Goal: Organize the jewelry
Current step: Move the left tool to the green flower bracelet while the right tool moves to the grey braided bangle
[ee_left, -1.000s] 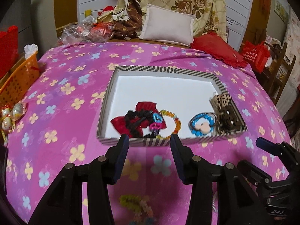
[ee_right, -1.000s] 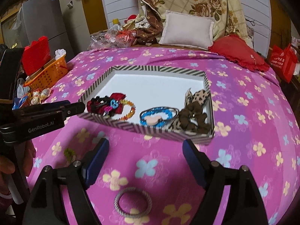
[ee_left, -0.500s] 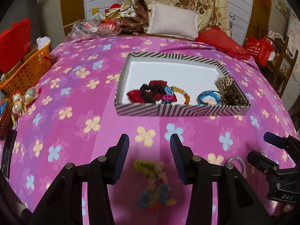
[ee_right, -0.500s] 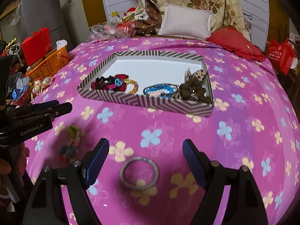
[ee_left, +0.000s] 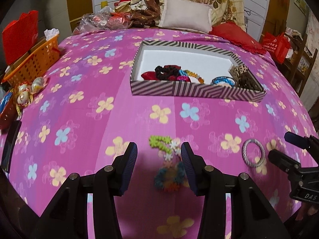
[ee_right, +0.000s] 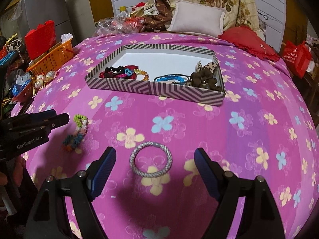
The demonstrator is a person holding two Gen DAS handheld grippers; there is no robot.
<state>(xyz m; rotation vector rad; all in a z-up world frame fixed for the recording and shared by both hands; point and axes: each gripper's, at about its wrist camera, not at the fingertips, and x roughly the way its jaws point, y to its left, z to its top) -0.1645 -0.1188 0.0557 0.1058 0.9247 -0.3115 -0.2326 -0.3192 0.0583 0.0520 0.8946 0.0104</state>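
A striped box [ee_left: 197, 93] [ee_right: 155, 88] on the pink flowered bedspread holds several hair ties and bracelets. A multicoloured beaded bracelet [ee_left: 169, 165] [ee_right: 76, 133] lies on the spread between the open fingers of my left gripper [ee_left: 159, 159]. A silver woven bangle [ee_right: 151, 161] [ee_left: 253, 153] lies flat just ahead of my right gripper [ee_right: 154, 166], which is open wide and empty above it. The left gripper also shows at the left edge of the right wrist view [ee_right: 57, 117].
An orange basket [ee_left: 33, 61] and a red bag [ee_left: 20, 35] sit off the bed's left edge, with small wrapped toys [ee_left: 28, 91] near them. Pillows [ee_left: 187, 14] and a red cushion [ee_left: 235, 33] lie at the far end.
Both grippers have pulled back from the box and dropped lower. The beaded bracelet now lies between the left fingers, and the silver bangle sits closer to the right fingers.
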